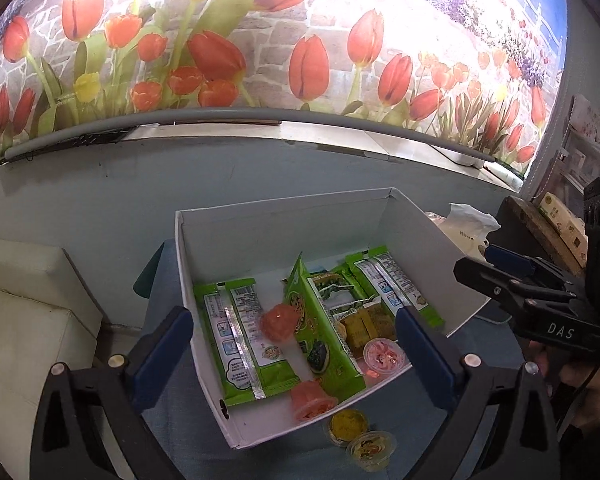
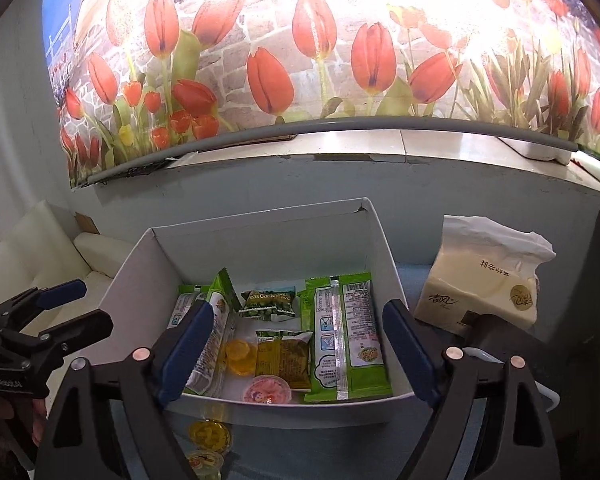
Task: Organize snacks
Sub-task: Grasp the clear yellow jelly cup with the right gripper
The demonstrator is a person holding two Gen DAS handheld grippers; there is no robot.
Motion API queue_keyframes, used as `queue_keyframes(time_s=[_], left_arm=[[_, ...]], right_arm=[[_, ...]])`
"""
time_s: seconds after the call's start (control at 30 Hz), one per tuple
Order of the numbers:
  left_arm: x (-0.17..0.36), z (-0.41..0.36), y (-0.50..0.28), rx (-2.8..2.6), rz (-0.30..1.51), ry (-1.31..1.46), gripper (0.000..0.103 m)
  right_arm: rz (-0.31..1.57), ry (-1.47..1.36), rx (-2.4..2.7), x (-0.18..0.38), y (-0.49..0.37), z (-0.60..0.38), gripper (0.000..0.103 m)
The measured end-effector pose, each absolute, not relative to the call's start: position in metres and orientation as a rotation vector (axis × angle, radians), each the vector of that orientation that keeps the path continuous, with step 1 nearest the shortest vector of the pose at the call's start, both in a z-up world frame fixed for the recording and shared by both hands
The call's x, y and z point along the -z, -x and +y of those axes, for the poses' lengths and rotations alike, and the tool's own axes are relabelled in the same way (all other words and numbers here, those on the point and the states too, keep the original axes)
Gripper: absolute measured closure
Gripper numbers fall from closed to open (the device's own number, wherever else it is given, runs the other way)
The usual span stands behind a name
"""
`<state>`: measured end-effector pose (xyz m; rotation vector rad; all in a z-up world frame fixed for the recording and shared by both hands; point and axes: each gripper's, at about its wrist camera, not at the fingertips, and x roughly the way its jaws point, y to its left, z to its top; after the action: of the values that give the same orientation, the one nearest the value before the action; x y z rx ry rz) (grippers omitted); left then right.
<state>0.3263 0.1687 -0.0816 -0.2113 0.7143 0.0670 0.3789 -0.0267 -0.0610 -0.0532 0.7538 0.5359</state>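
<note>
Both grippers are hovering at the near rim of a white cardboard box (image 1: 412, 216) sitting on the blue-covered counter (image 1: 180, 424). Left gripper (image 1: 296, 344) is holding its fingers spread wide, nothing between the pads; the box corner and its contents are showing through the gap. Right gripper (image 2: 300, 344) is likewise standing open and gripping nothing, its fingers framing the box interior. Inside the box, green snack packets (image 2: 346, 340) are lying flat at the 3 o'clock side in the right wrist view, a small garlic-pea pouch (image 2: 268, 302) is sitting toward 12 o'clock, and a brown-green pouch (image 2: 286, 356) is resting near the middle. A yellow jelly cup (image 2: 240, 356) is lying just beside that pouch at its 9 o'clock, and a pink jelly cup (image 2: 266, 392) is sitting against the near wall at 6 o'clock. In the left wrist view two orange-red jelly cups (image 1: 278, 322) are showing, one on a packet, the other at the near rim. Outside the box, at 6 o'clock, two yellow jelly cups (image 1: 350, 424) are waiting on the counter. A tissue pack (image 2: 480, 288) is standing beside the box at 3 o'clock. A tulip mural (image 2: 300, 60) is filling the wall behind.
</note>
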Motion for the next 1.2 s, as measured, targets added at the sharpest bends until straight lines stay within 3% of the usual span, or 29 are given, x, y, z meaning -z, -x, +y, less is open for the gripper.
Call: queue_keyframes(time_s=[0.33, 0.67, 0.93, 1.2], left_arm=[[0.062, 0.16, -0.274, -0.082, 0.673, 0.188, 0.0], [0.081, 0.132, -0.139, -0.024, 0.661, 0.24, 0.0], [0.094, 0.119, -0.057, -0.025, 0.674, 0.297, 0.0], [0.104, 0.134, -0.023, -0.051, 0.673, 0.385, 0.0]], right_arm=[[0.707, 0.028, -0.555, 0.051, -0.309, -0.053, 0.013], [0.819, 0.104, -0.638, 0.115, -0.22, -0.04, 0.013], [0.894, 0.216, -0.662, 0.152, -0.218, 0.009, 0.013], [0.95, 0.221, -0.613, 0.172, -0.241, 0.029, 0.013]])
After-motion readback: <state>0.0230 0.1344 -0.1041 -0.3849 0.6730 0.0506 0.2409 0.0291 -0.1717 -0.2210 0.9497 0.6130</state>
